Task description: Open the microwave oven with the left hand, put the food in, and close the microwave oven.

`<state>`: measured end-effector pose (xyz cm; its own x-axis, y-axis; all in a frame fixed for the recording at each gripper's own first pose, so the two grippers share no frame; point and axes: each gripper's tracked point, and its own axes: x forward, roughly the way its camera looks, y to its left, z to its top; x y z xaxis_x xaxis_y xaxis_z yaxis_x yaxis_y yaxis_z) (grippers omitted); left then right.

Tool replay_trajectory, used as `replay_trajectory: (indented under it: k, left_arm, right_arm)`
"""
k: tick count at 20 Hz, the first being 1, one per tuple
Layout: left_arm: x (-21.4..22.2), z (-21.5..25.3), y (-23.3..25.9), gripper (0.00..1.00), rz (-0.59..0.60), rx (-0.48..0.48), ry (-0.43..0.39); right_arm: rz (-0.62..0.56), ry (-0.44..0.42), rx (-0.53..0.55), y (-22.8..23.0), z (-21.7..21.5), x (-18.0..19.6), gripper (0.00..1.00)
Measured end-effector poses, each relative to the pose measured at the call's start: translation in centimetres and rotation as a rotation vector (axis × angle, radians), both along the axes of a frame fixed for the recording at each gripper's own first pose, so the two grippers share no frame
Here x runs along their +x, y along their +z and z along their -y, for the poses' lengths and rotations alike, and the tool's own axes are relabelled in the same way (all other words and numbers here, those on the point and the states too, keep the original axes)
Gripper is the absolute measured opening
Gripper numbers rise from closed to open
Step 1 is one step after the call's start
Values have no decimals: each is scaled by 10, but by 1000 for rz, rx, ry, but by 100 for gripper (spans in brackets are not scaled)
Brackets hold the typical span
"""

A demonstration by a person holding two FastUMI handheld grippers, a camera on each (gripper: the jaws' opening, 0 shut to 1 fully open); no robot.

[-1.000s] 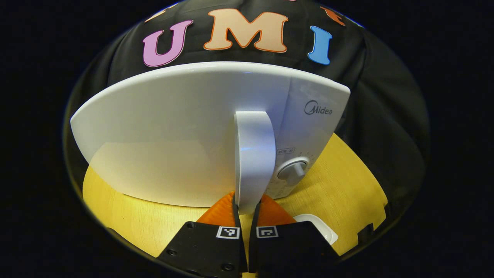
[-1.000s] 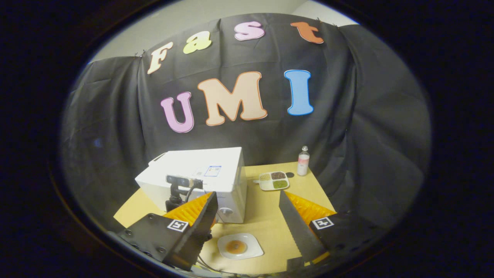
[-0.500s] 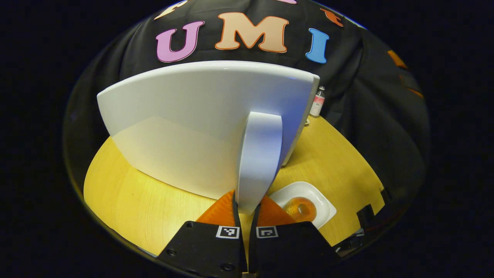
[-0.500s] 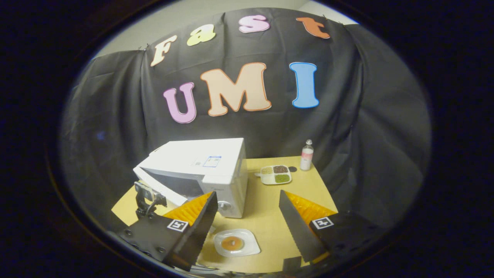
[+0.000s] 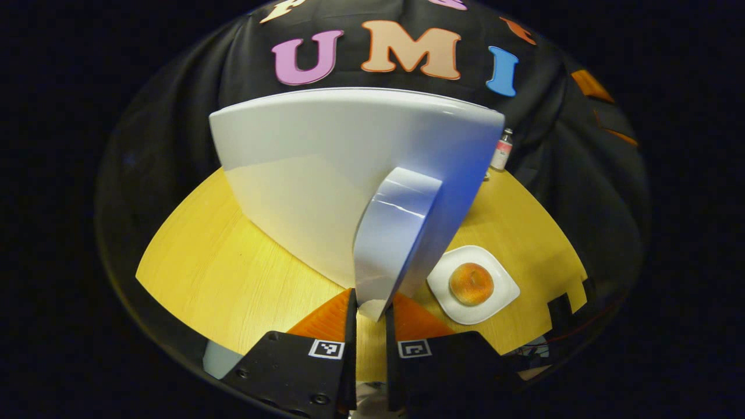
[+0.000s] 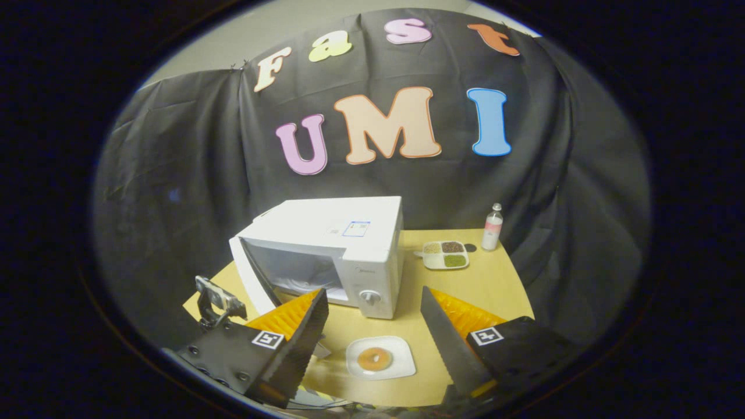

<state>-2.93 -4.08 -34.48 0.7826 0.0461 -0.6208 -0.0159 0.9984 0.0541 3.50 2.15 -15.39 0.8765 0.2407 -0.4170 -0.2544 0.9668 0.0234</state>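
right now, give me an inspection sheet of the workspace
Surface: wooden table, bare in front.
Job's things: microwave, door swung open; food on white plate in front.
Clutter: divided tray and bottle at the back.
Grippers: left gripper shut on door handle; right gripper open, holding nothing.
Cables: thin wires at the near table edge.
Surroundings: black cloth wall.

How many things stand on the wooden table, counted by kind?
Microwave oven: 1
Plate with a doughnut: 1
Divided tray of grains: 1
Bottle: 1
Total: 4
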Motion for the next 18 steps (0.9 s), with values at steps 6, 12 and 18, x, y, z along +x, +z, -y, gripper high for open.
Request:
replay_trajectory:
  k: [6,12,18]
  left_arm:
    - [-46,-47,10,28,14,-21,159]
    - [-93,-106,23,72,31,-4,339]
    - [-124,-163,43,77,73,-3,497]
  right_arm:
    - [-38,46,-16,-18,-7,-7,100]
    - [-60,113,-53,-36,-25,-11,94]
    - [-148,179,-82,-71,-43,-16,94]
